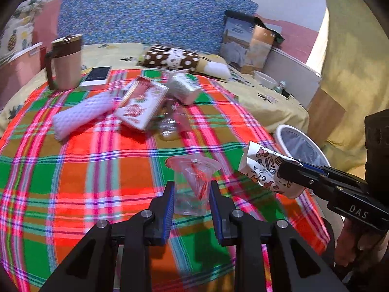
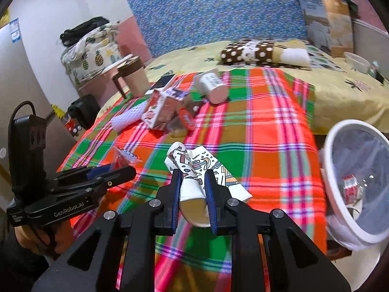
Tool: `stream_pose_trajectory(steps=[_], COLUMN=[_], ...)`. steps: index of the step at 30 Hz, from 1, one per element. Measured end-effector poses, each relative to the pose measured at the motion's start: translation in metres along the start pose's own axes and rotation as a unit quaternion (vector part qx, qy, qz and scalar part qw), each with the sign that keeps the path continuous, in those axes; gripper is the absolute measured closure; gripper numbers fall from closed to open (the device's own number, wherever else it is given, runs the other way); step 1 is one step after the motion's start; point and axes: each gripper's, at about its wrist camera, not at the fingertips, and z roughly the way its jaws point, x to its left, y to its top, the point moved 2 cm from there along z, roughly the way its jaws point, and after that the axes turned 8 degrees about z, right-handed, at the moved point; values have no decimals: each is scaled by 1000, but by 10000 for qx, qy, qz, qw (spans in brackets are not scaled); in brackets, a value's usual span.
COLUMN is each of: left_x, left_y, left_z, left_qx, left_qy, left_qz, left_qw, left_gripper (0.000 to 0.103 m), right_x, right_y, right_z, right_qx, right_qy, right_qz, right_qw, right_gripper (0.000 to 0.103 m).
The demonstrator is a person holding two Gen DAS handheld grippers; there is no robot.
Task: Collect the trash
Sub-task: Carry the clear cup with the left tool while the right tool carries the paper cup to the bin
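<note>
My left gripper [image 1: 192, 185] is shut on a clear plastic cup [image 1: 193, 182] with a red straw, held above the plaid cloth [image 1: 97, 170]. It also shows in the right wrist view [image 2: 126, 168]. My right gripper [image 2: 193, 177] is shut on a crushed white paper cup [image 2: 194, 170] with a cartoon print; the cup also shows in the left wrist view [image 1: 265, 170]. A white trash bin [image 2: 352, 189] with a clear liner stands off the bed's right edge, with some trash inside. More trash lies further up the cloth: a red-and-white carton [image 1: 141, 102], a silver carton [image 1: 184, 87] and a white foam net [image 1: 82, 114].
A pink mug with a brown lid [image 1: 64, 63] and a phone [image 1: 96, 75] sit at the cloth's far left. A polka-dot pillow [image 1: 170, 57] and a shopping bag [image 1: 250, 43] lie at the back. A blue patterned board [image 1: 150, 9] leans on the wall.
</note>
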Motion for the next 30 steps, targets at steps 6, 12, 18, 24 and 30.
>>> stream_pose_trajectory(steps=[6, 12, 18, 24, 30], left_x=[-37, -82, -124, -159, -190], left_y=[14, 33, 49, 63, 73], left_z=[13, 28, 47, 70, 95], left_qx=[-19, -98, -89, -37, 41], left_qy=[-244, -495, -857, -1162, -1427], left_qz=[260, 667, 966, 1177, 1366], left_qw=[9994, 9965, 9916, 9862, 9803], left_gripper=[75, 75, 75, 75, 75], right_x=[-30, -72, -110, -138, -159], right_y=[3, 7, 6, 3, -2], right_z=[-21, -44, -66, -79, -85], right_qx=[-277, -608, -840, -970, -997], right_qy=[-229, -647, -1031, -1310, -1494], right_qz=[282, 669, 1030, 1326, 1544], right_qw=[9990, 9938, 9858, 9777, 9715], right_gripper=[82, 82, 82, 82, 81])
